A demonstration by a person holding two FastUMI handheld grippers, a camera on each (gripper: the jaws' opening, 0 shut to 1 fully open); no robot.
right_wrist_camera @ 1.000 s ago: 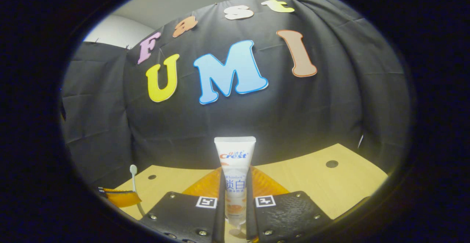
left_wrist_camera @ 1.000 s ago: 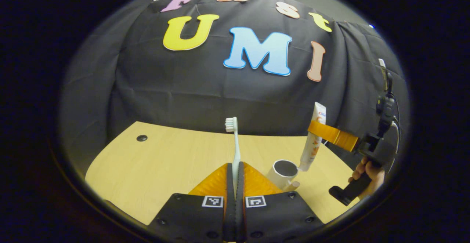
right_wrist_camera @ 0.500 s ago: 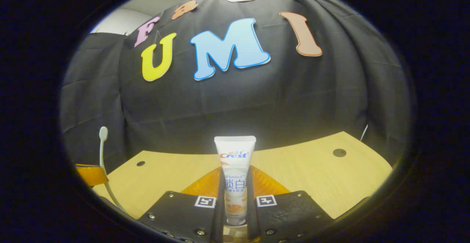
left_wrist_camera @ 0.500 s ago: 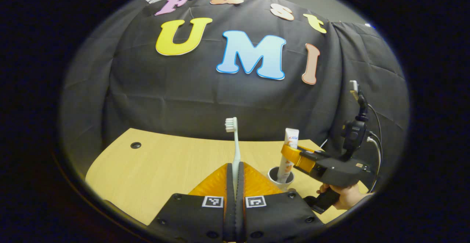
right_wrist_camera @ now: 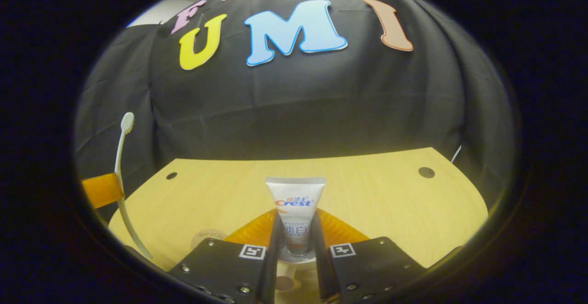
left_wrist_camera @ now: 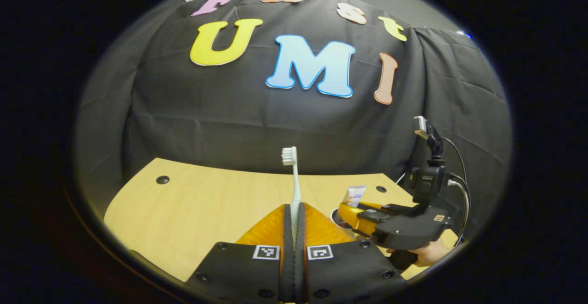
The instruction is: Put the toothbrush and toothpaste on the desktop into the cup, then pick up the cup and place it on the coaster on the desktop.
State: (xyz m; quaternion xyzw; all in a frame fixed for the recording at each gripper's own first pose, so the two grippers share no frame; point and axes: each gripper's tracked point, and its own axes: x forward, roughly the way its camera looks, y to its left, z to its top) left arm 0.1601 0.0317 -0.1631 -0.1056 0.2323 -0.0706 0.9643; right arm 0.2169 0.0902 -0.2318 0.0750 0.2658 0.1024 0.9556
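Two things have to go into the cup (left_wrist_camera: 337, 216), and as we read it neither has been let go yet. Our right gripper (right_wrist_camera: 296, 249) holds the toothpaste (right_wrist_camera: 295, 203) by its lower part, a finger on each side, with the tube standing upright and its flat crimped end on top. In the left gripper view that same gripper (left_wrist_camera: 356, 212) sits low at the cup, whose rim just peeks out behind it, and the top of the tube sticks up above the fingers, so we judge the tube's lower end is already down inside the cup, though the cup's interior is hidden from us. Our left gripper (left_wrist_camera: 294, 216) is clenched on the handle of the toothbrush (left_wrist_camera: 291, 175), which stands upright with its bristle head high over the desktop (left_wrist_camera: 206, 203), off to the cup's left and not in it. What is left, by our reckoning: release the toothpaste, drop the toothbrush in, then lift the cup onto the coaster; a pale round patch (right_wrist_camera: 207, 237) low in the right gripper view may be that coaster, but we cannot be sure.
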